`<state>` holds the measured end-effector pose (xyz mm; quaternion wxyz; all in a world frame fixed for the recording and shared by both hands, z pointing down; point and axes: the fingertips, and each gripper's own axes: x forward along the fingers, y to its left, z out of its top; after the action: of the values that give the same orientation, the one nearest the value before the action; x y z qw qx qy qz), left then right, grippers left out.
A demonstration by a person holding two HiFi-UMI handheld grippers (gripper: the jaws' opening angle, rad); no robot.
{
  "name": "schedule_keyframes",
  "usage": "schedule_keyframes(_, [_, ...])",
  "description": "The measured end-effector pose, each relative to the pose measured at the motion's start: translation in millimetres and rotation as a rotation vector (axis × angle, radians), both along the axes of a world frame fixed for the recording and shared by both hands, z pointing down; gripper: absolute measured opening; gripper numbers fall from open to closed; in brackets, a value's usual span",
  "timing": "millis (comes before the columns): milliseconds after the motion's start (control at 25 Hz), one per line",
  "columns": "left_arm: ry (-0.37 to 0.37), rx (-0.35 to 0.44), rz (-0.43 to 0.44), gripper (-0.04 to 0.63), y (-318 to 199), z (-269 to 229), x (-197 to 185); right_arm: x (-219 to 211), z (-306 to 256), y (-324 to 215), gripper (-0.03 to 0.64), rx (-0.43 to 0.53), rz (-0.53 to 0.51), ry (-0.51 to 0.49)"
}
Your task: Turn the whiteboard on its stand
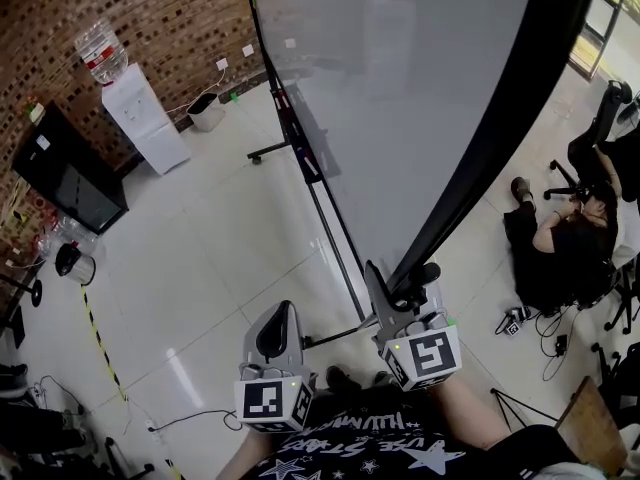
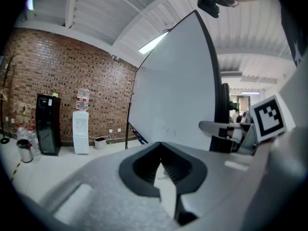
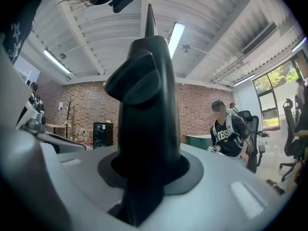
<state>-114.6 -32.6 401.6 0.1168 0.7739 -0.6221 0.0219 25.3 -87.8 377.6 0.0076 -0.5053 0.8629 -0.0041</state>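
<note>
Whiteboard (image 1: 420, 88) tilted on stand (image 1: 335, 238), mid tiled floor (image 1: 200, 268). Black frame edge (image 1: 500, 138) at lower corner clamped firm in right gripper (image 1: 395, 286). Left gripper (image 1: 282, 313) just beside, clear of board, jaw tips together, nothing held.

The whiteboard (image 1: 420, 88) runs off the head view's top edge, so its upper rim is unseen, and its panel hides the far side of the stand (image 1: 334, 250). In the right gripper view the board's black edge (image 3: 144, 129) fills the jaws and covers their pads. Labels on the water bottle (image 1: 101, 53) are too small to read.
</note>
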Motion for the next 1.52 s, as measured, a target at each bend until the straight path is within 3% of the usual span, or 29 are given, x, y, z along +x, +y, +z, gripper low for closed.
schedule_keyframes(360, [-0.006, 0.005, -0.02, 0.006, -4, -9, 29, -13, -9, 3, 0.149, 0.002, -0.05, 0.009])
schedule_keyframes(600, [-0.021, 0.032, -0.045, 0.006, 4, -12, 40, -6, -11, 15, 0.2, 0.093, -0.084, 0.02])
schedule_keyframes(880, [-0.025, 0.072, -0.065, 0.006, 11, -26, 37, -3, -2, 37, 0.268, 0.029, -0.132, 0.025])
schedule_keyframes(1080, [-0.02, 0.078, -0.092, 0.006, 23, -31, 34, 21, 11, 74, 0.275, -0.039, -0.124, 0.034])
schedule_keyframes(1280, [-0.015, 0.062, -0.083, 0.006, 39, -25, 43, 43, 16, 86, 0.217, -0.051, -0.052, 0.053])
schedule_keyframes(1520, [-0.012, 0.068, -0.04, 0.006, 55, -25, 61, 33, 1, 99, 0.117, -0.008, -0.092, 0.008])
